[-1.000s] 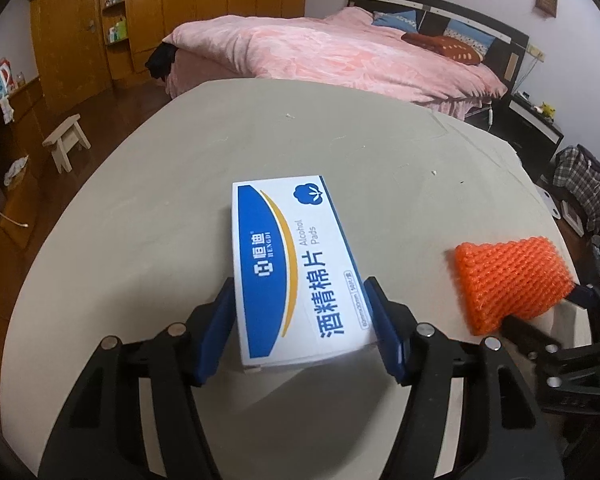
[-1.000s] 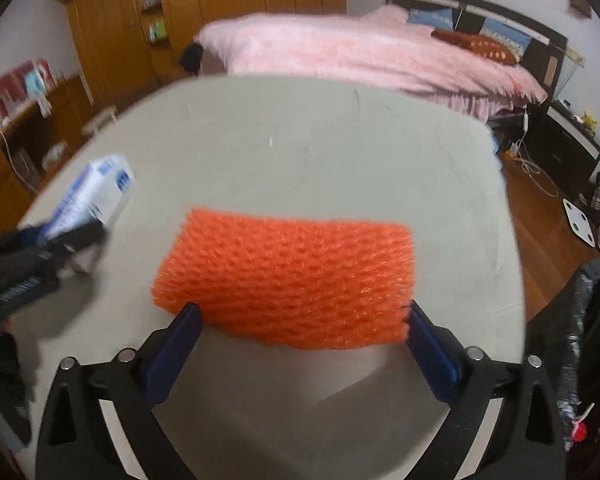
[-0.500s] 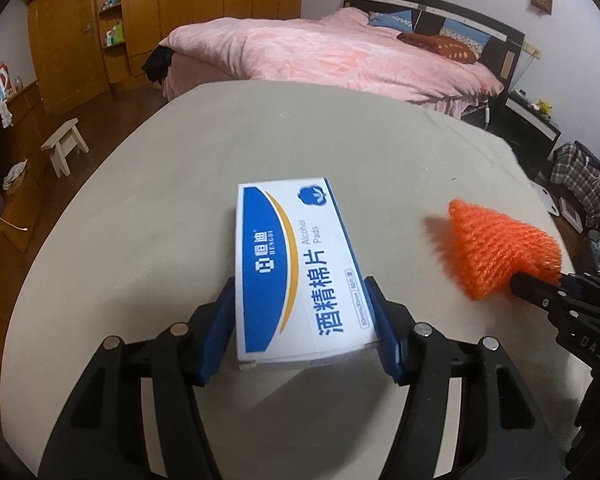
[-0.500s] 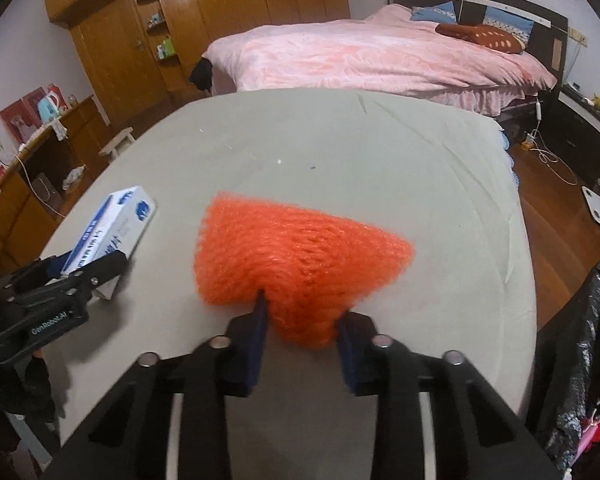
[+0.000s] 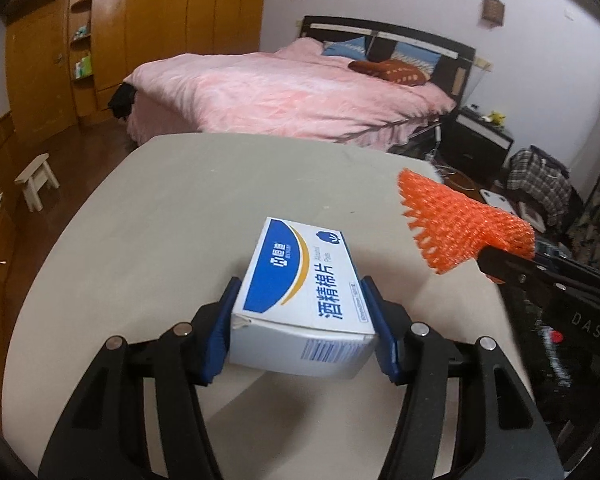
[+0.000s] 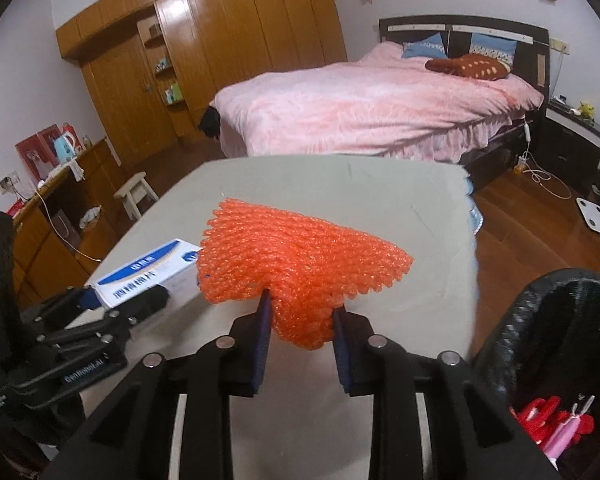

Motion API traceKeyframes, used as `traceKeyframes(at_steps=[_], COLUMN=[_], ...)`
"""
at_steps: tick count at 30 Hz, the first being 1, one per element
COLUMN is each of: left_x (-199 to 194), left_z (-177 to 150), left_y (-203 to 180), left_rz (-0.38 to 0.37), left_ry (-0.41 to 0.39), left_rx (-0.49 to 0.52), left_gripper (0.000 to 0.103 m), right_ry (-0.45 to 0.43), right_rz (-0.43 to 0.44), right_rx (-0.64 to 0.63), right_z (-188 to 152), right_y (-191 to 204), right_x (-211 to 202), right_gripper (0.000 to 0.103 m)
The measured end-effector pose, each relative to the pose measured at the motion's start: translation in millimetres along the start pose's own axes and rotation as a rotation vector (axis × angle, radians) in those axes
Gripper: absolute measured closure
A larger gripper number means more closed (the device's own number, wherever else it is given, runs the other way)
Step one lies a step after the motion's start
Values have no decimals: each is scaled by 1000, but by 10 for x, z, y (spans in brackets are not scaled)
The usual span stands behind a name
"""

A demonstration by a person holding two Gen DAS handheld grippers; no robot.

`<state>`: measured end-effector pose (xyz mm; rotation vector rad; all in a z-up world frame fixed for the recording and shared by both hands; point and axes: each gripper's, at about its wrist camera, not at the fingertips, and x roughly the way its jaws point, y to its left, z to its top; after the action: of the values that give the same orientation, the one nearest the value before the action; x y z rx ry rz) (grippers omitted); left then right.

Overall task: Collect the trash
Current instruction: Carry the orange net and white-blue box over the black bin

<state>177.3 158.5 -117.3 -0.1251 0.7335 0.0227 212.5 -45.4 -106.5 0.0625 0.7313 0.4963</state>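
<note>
Up off the grey table (image 5: 148, 216) comes the alcohol-pad box (image 5: 300, 292), white with a blue corner, a gold arc and blue characters. It sits at dead centre of the left view, and the left gripper (image 5: 302, 332) has its blue pads on both long sides, jaws closing on it. At three o'clock, the right gripper (image 6: 300, 340) is clenched on the orange foam net (image 6: 300, 260), bunched into a fan, clear of the tabletop.
</note>
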Motion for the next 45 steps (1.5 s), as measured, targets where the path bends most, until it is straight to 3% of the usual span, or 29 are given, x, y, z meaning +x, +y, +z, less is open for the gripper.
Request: traceKeyframes(at_steps=[11, 24, 35, 45], left_x=[-433, -771, -809, -596], left_z=[92, 185, 112, -24], left_y=[-481, -1236, -1897, -2452], left_rz=[-67, -160, -253, -323], left_ry=[-99, -185, -192, -153], left_rx=[51, 139, 227, 307], left_gripper=[46, 46, 46, 46], right_ry=[-98, -194, -233, -217], right_rz=[-34, -157, -266, -355], right_rx=[32, 61, 120, 190], right_z=[23, -93, -296, -581], right_y=[-252, -678, -1093, -1476], right_x=[-622, -1417, -1831, -1988], right_gripper=[75, 75, 75, 75])
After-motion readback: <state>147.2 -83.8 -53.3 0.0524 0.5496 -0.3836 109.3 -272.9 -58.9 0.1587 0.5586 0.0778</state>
